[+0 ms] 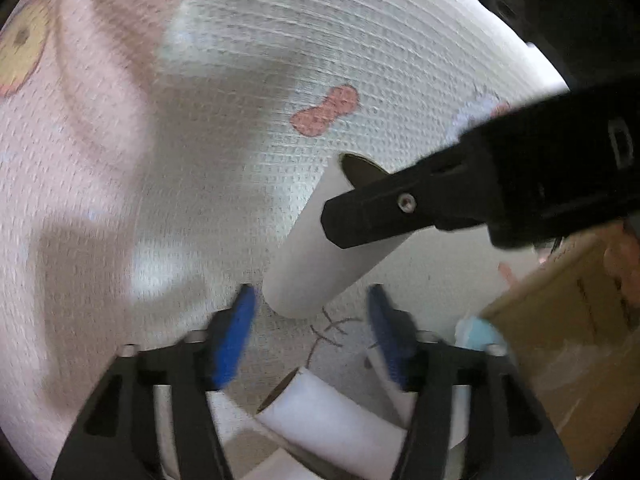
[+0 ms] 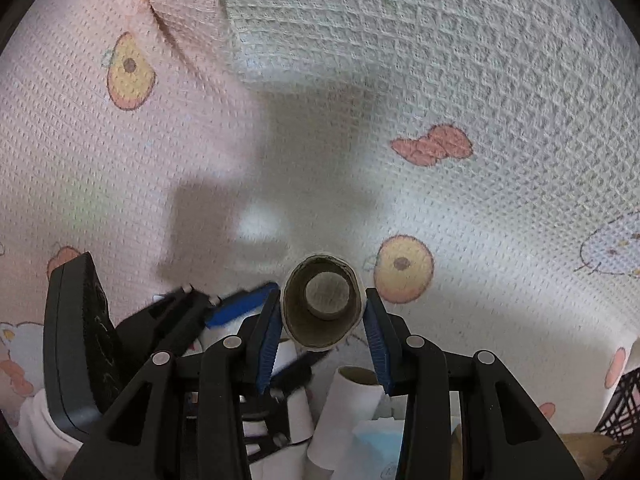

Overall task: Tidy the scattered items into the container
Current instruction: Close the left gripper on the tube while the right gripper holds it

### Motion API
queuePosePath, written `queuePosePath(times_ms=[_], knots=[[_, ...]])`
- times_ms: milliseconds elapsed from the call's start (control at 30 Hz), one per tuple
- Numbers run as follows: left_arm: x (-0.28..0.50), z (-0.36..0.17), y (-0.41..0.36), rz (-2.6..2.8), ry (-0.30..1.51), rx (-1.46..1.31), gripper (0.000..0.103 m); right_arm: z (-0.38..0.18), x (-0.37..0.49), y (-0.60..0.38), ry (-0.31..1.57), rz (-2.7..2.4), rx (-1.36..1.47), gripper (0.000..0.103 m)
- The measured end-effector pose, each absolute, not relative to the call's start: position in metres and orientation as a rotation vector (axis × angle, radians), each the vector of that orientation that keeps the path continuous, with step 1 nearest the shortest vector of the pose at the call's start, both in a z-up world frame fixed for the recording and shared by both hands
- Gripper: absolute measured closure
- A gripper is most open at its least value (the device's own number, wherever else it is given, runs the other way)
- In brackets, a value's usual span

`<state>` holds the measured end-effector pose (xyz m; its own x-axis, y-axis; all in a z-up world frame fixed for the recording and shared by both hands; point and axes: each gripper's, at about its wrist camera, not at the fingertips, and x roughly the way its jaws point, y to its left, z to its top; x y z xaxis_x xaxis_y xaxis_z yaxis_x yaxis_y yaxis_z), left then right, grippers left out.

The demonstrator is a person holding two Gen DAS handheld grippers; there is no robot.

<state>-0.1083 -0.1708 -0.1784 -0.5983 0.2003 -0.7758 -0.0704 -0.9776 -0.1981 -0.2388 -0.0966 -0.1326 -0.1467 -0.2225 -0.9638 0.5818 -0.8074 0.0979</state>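
The blue pads [image 2: 269,336] of the right gripper [image 2: 322,334] were pressed against the two sides of a white cardboard tube with a brown inside [image 2: 323,300], holding it clear of the bedding. The left gripper [image 1: 312,332] stood with its blue-padded jaws apart and nothing between them, just below the tube's lower end.

The hold looked shallow: the pads met the tube near its upper rim only, and the thin wall already seemed a little squashed out of round there. A harder squeeze would likely crush it; a looser one, or a quick swing, would likely let the smooth card slip and fall back onto the pink and pale-green waffle-weave blanket with printed bows and fruit [image 2: 400,80]. The idle left gripper sat so close beneath that it might knock the tube askew.

The tube hung nearly upright, its long axis running along the right gripper's fingers, one open mouth facing the right wrist camera, the other toward the blanket. Other white cardboard tubes [image 2: 348,412] lay piled below, probably in the container, though its walls could not be clearly made out. A brown cardboard box [image 1: 560,320] stood at the edge.
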Motion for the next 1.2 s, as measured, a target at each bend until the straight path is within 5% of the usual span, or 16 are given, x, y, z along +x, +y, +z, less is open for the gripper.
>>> queuePosePath(times_ms=[400, 467, 1200], knots=[[-0.076, -0.160, -0.160, 2.605, -0.022, -1.119, 0.033, -0.133, -0.231, -0.084, 0.368, -1.837, 1.679, 0.066], [-0.072, -0.159, -0.162, 2.624, -0.015, -1.118, 0.049, -0.128, -0.230, -0.083, 0.361, -1.840, 1.677, 0.066], [-0.026, -0.111, -0.193, 2.664, -0.238, -1.220, 0.054, -0.052, -0.174, -0.051, 0.287, -2.125, 1.308, 0.066]])
